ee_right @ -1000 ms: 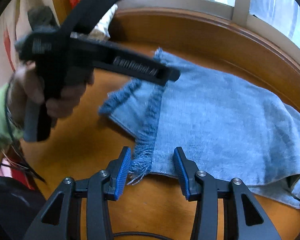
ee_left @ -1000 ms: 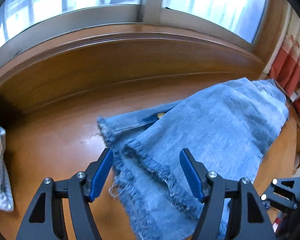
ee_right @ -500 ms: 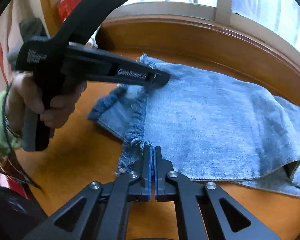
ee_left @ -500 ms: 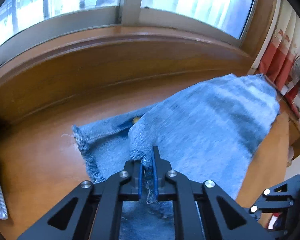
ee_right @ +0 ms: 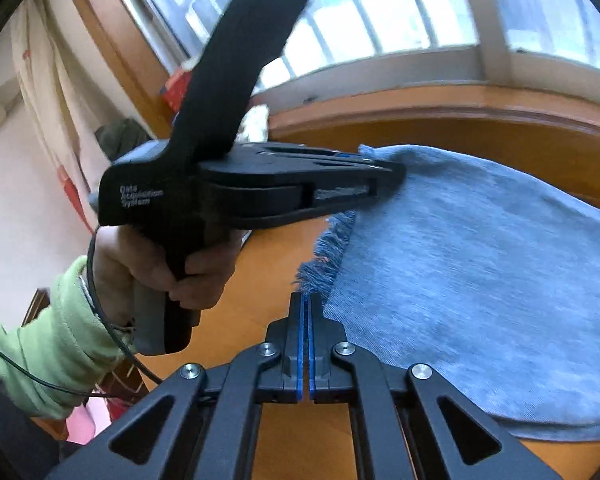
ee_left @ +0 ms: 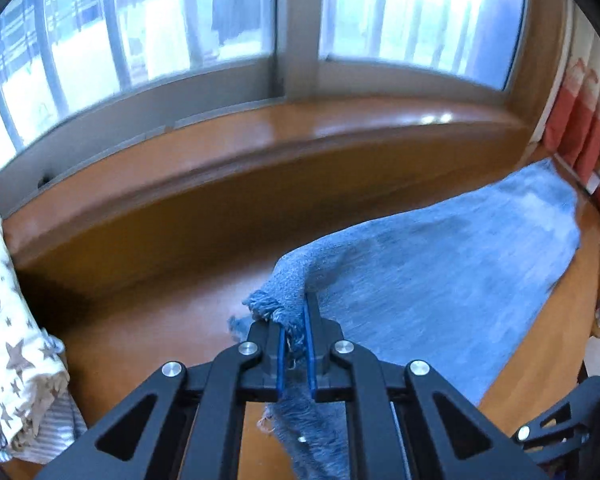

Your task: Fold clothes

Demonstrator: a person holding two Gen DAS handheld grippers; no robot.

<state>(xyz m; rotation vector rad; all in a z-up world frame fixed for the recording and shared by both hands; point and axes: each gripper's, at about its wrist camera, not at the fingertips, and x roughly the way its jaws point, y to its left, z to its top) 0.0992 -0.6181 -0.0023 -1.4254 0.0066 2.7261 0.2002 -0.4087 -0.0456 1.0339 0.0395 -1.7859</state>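
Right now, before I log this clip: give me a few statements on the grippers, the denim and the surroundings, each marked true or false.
1. The left gripper is clamped on the frayed hem of the denim garment. True.
2. The right gripper stands wide open above the denim. False: it is shut on the hem's near corner.
3. The held hem edge is raised off the wooden surface. True.
4. A star-printed cloth lies at the left. True.
5. The person's sleeve is red. False: it is light green.

Denim garment [ee_left: 440, 280] on table [ee_left: 160, 320]; patterned cloth [ee_left: 8, 320] far left.
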